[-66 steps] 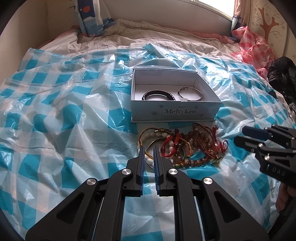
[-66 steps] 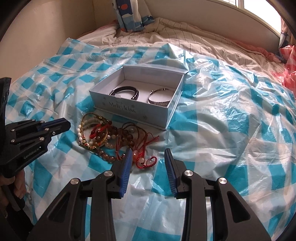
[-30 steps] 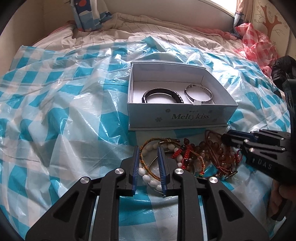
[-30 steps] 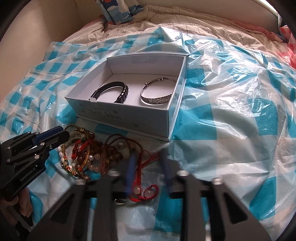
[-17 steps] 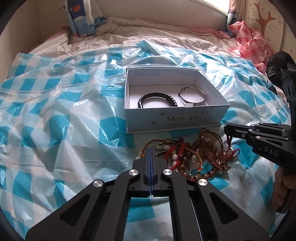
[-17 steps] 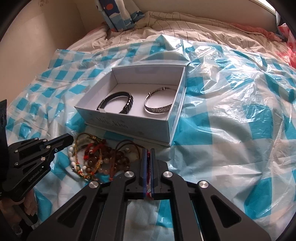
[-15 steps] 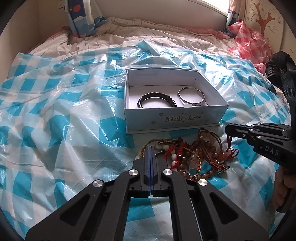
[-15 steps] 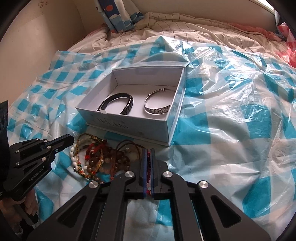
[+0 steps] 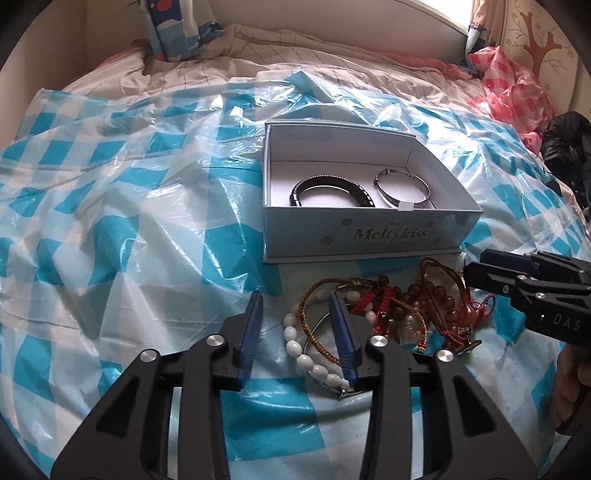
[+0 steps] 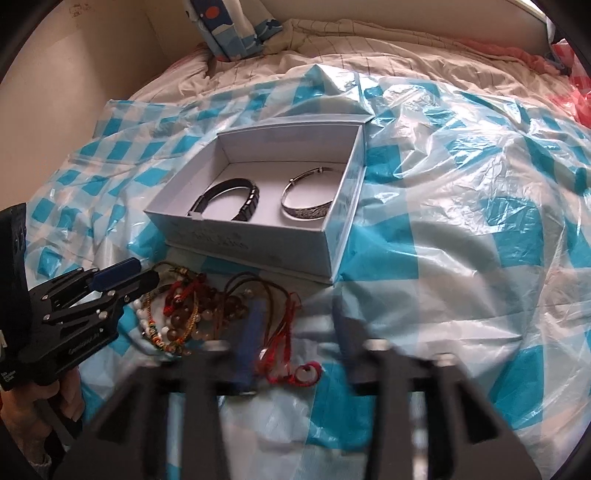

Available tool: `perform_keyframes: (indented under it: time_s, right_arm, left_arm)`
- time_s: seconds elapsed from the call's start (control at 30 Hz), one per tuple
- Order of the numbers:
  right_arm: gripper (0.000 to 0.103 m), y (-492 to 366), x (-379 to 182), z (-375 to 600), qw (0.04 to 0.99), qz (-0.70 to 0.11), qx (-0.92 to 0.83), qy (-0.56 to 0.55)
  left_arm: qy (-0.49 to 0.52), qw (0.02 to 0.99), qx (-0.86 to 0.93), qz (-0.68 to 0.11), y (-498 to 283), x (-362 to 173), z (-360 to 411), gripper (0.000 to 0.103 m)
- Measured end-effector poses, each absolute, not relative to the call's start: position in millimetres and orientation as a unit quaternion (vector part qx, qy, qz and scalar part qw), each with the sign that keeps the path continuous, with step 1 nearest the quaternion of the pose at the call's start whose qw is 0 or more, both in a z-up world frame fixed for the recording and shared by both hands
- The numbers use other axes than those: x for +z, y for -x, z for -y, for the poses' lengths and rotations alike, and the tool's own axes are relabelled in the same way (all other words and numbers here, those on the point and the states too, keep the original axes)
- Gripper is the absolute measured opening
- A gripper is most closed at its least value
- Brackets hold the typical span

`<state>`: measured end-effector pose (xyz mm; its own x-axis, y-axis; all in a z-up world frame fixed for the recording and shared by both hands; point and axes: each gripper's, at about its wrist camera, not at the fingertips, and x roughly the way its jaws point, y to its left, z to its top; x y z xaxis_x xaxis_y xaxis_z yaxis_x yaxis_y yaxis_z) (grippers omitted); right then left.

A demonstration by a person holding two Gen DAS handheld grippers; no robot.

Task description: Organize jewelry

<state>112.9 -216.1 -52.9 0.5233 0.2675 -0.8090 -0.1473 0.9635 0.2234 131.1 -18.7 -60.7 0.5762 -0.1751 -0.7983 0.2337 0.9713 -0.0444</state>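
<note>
While both grippers hang over a bed covered with a blue-and-white checked plastic sheet (image 9: 110, 221), their jaws have just been opening and now stand apart, pressing on nothing. Between the blue pads of the left gripper (image 9: 297, 339) lies part of a white bead bracelet (image 9: 306, 354) with a braided cord loop (image 9: 314, 325) beside it, neither of them pinched. The right gripper (image 10: 295, 332) is blurred in its own view (its pads show only as smears), yet the gap between them is plain, and a red cord bracelet (image 10: 291, 369) lies on the sheet within that gap. Both belong to a tangled pile of bracelets (image 9: 406, 310) resting on the sheet just in front of a pale open box (image 9: 369, 236) printed with "Meltykiss". Inside the box a black bracelet (image 9: 332, 188) sits on the left and a silver bangle (image 9: 402, 188) on the right, apart from each other. At the head of the bed a patterned pillow (image 10: 236, 29) leans against the wall, and a red checked plastic bag (image 9: 509, 81) lies off to the right
</note>
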Motion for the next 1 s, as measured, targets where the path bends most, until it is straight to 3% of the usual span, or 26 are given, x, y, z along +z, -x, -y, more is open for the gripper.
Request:
perform_keyframes:
  time_s: [0.1, 0.13, 0.17, 0.23, 0.33, 1.0]
  right_arm:
    - [0.042, -118, -59, 214, 0.866, -0.481, 0.118, -0.062]
    - [0.038, -120, -63, 213, 0.863, -0.487, 0.121, -0.064]
    - [0.025, -121, -66, 213, 0.859, -0.492, 0.125, -0.066]
    - [0.008, -121, -68, 214, 0.857, -0.495, 0.128, -0.065]
    - [0.004, -119, -63, 218, 0.861, -0.488, 0.128, -0.07]
    - [0.003, -81, -26, 240, 0.873, -0.452, 0.143, -0.115]
  left_arm:
    - [-0.034, 0.885, -0.121, -0.448, -133, -64, 21, 0.033]
    - [-0.034, 0.885, -0.123, -0.448, -133, -65, 21, 0.021]
    - [-0.035, 0.884, -0.124, -0.45, -133, -64, 22, 0.016]
    - [-0.037, 0.886, -0.125, -0.446, -132, -61, 23, 0.005]
    - [-0.037, 0.888, -0.131, -0.44, -128, -54, 24, 0.003]
    - [0.025, 0.894, -0.183, -0.408, -85, -8, 13, 0.003]
